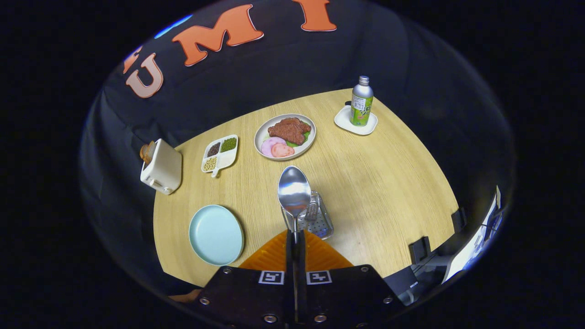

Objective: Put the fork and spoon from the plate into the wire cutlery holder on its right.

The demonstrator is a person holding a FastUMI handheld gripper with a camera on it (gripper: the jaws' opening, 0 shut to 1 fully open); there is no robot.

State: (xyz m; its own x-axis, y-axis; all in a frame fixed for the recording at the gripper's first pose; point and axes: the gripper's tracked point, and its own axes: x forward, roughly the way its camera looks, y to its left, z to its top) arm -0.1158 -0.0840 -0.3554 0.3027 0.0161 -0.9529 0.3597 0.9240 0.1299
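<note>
Pale wood-grain covered the round bench (365, 183), with black cloth hanging behind it. The gripper (295, 242) had its fingers pressed together on the handle of the spoon (294, 191), and the spoon stood up from them with its bowl facing the camera. Just behind the spoon, toward one o'clock, sat the wire cutlery holder (315, 219), and the tines of the fork (312, 211) showed inside it. At about nine o'clock from the fingers lay the light blue plate (215, 234). Farther out, at twelve o'clock, a grey dish (285, 136) carried slices of meat and ham on greens. At eleven o'clock a divided white tray (220, 154) held dark, green and pale grains. At ten o'clock, on the bench's rim, stood a white toaster (162, 167) with bread in its slot. At one o'clock, well apart, a metal bottle (361, 101) stood upright on a white coaster (355, 122).
</note>
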